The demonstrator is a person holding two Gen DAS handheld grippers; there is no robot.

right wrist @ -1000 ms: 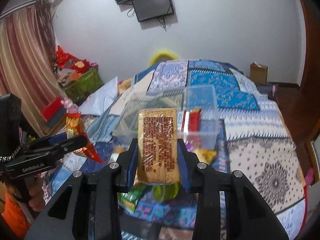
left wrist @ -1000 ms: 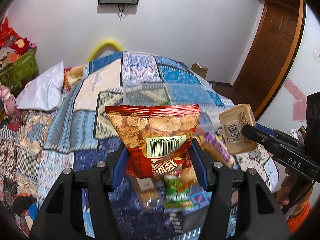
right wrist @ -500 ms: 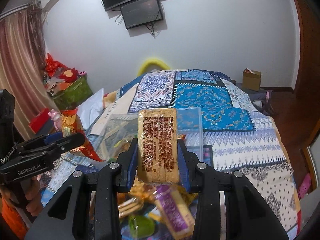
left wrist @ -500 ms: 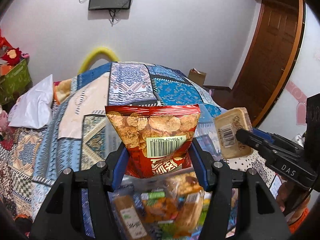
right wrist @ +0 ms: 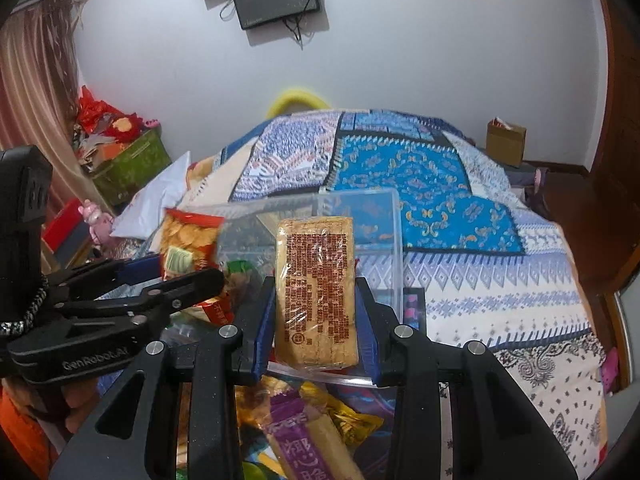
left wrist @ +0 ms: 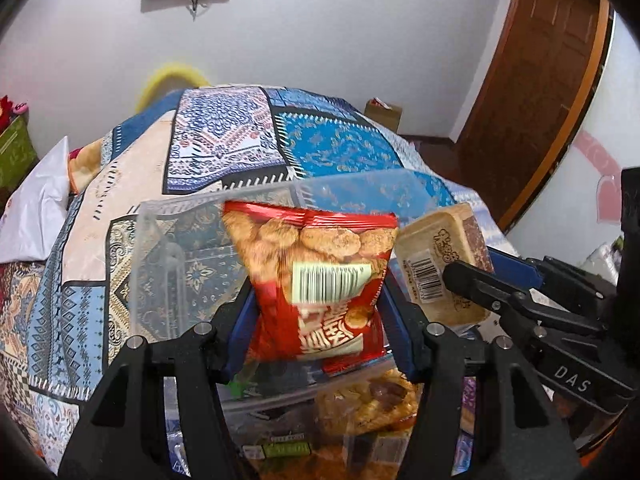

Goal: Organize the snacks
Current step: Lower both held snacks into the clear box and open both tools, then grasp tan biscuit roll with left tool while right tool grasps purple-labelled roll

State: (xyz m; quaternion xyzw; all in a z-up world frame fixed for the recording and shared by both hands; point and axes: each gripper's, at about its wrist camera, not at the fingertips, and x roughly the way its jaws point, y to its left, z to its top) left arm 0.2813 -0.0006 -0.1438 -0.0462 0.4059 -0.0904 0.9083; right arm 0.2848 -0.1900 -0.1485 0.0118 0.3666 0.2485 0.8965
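Both gripped snacks, the red bag (left wrist: 320, 280) and the wrapped cake (right wrist: 316, 292), have been carried over the clear bin's (left wrist: 160, 248) near edge, ready for release.

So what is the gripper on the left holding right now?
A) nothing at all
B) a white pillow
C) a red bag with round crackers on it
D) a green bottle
C: in the left wrist view the left gripper has its blue pads pressed on both sides of the red snack bag, which shows round crackers and a barcode, in front of the clear plastic bin.
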